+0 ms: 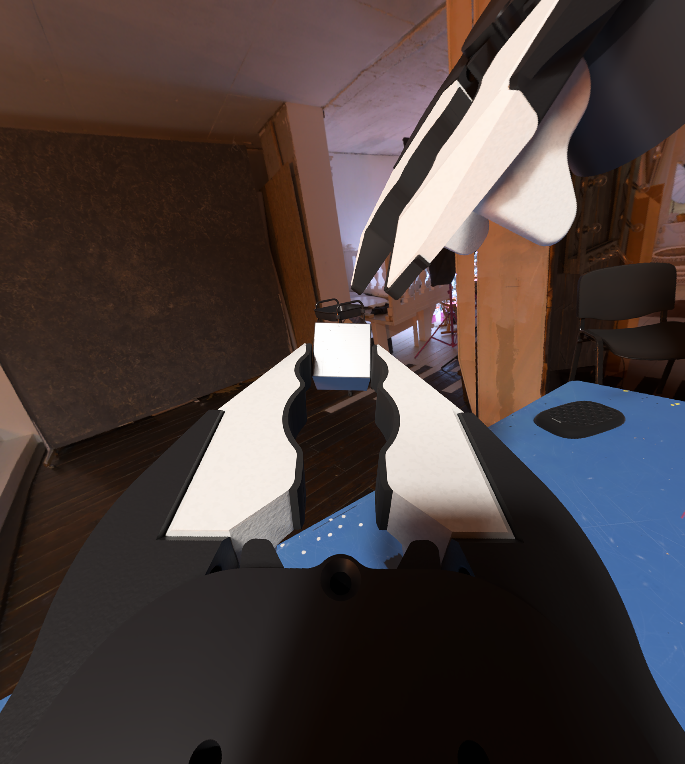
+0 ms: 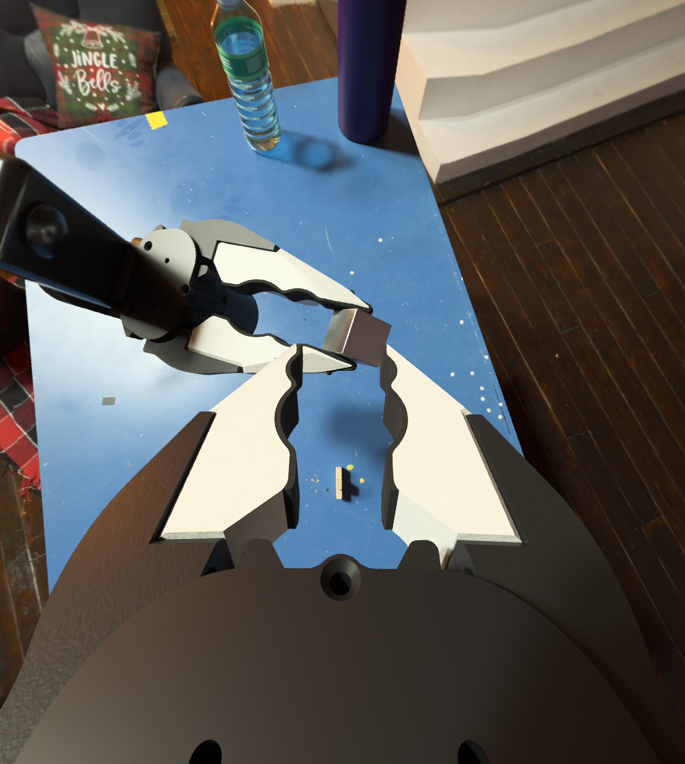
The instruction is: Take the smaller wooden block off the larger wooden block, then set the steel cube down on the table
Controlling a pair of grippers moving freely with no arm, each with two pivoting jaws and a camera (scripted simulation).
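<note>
Steel cube (image 1: 341, 356) sits clamped between the 2 fingertips of the left gripper (image 1: 341, 364), lifted clear of the blue table (image 1: 622, 516); in the left wrist view the cube hangs past the table's edge with dark floorboards behind it. The fingers press on its 2 opposite side faces, and its front part juts out beyond the tips.

From the right wrist view, the same cube (image 2: 358, 338) shows near the table's right edge, held above the surface by the left gripper (image 2: 353, 335), which reaches in from the left side of the table. The right gripper (image 2: 341, 355) hovers just above and beside the cube with its jaws spread apart and nothing between them; its right fingertip lies just next to the cube's lower corner, though whether they touch cannot be told. In the left wrist view the right gripper (image 1: 374, 285) comes down from the upper right, its tips above the cube and apart from it.

Down on the table, seen between the right gripper's fingers, lies a small pale wooden block (image 2: 338, 482), well below the cube and close to the right edge. A water bottle (image 2: 250, 78) and a dark purple cylinder (image 2: 367, 70) stand at the far edge. A black pad (image 1: 579, 418) rests near the edge in the left wrist view.
</note>
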